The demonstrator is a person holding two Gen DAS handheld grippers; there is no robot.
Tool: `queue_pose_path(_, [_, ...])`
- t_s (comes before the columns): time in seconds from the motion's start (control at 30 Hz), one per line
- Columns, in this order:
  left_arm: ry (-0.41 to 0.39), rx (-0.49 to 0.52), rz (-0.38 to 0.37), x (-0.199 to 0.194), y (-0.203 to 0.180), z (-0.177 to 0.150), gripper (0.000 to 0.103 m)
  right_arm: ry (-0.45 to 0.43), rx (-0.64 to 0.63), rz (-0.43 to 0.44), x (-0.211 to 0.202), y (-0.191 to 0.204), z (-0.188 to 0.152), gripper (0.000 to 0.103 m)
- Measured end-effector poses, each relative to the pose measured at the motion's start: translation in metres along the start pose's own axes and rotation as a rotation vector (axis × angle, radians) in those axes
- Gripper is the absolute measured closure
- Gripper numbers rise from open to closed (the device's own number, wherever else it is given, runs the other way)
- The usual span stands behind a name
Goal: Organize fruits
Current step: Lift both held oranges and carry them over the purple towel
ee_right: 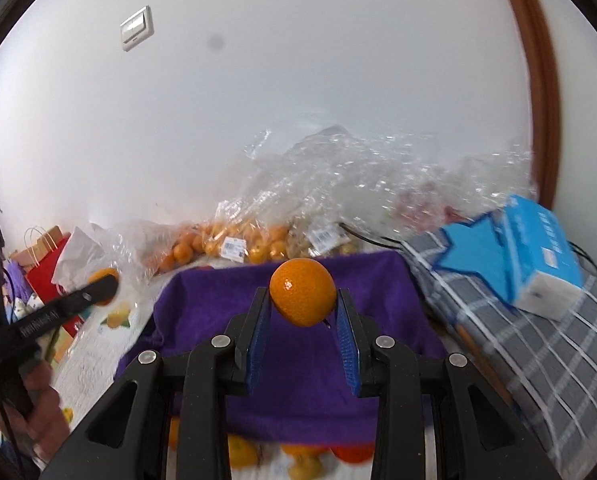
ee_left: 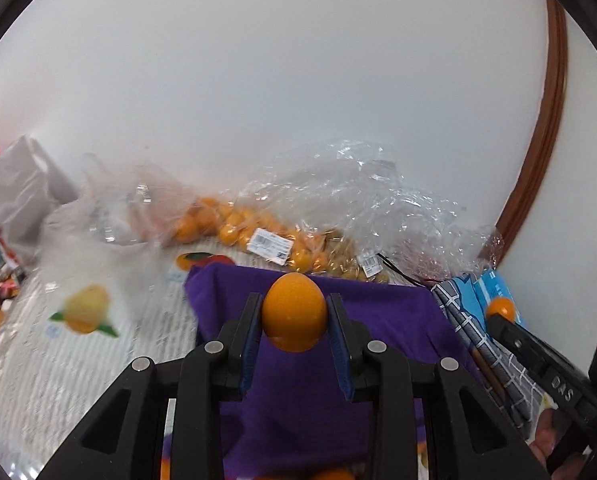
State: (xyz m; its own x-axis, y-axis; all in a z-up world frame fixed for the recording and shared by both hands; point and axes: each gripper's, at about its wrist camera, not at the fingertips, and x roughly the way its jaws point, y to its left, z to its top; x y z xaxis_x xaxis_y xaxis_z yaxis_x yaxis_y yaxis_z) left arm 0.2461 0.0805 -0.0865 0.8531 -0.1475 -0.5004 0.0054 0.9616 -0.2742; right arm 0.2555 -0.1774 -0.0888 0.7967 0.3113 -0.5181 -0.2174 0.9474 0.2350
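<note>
Orange fills the left wrist view's middle: the left gripper (ee_left: 294, 312) is clamped on a small orange fruit (ee_left: 294, 310), held above a purple cloth (ee_left: 378, 332), with a clear bag of oranges (ee_left: 234, 224) against the wall behind. From the right wrist view, the right gripper (ee_right: 303, 300) pinches a second orange (ee_right: 302, 292) over the same cloth, beside a blue box (ee_right: 538, 252).

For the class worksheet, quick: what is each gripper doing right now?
Left gripper: closed on a small orange fruit.
Right gripper: closed on another small orange fruit.
</note>
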Motion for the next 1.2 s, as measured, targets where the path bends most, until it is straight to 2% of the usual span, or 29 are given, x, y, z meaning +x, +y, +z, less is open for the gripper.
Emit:
queue_pose_path(0.13, [0.001, 0.029, -0.035, 0.014, 0.002, -0.017, 0.073, 0.009, 0.023, 0.006, 0.024, -0.005, -0.007, 0.070])
queue_pose_path(0.3, [0.068, 0.011, -0.053, 0.030, 0.005, -0.029, 0.073, 0.057, 0.025, -0.025, 0.039, -0.019, -0.020, 0.070])
queue_pose_path(0.63, [0.109, -0.001, -0.033, 0.045, 0.015, -0.035, 0.073, 0.080, 0.051, -0.078, 0.051, -0.040, -0.027, 0.070])
queue_pose_path(1.03, [0.181, -0.046, -0.039, 0.063, 0.029, -0.042, 0.073, 0.152, 0.033, -0.079, 0.069, -0.036, -0.038, 0.070])
queue_pose_path(1.2, [0.183, -0.027, -0.038, 0.064, 0.026, -0.045, 0.073, 0.194, 0.015, -0.090, 0.078, -0.034, -0.043, 0.070])
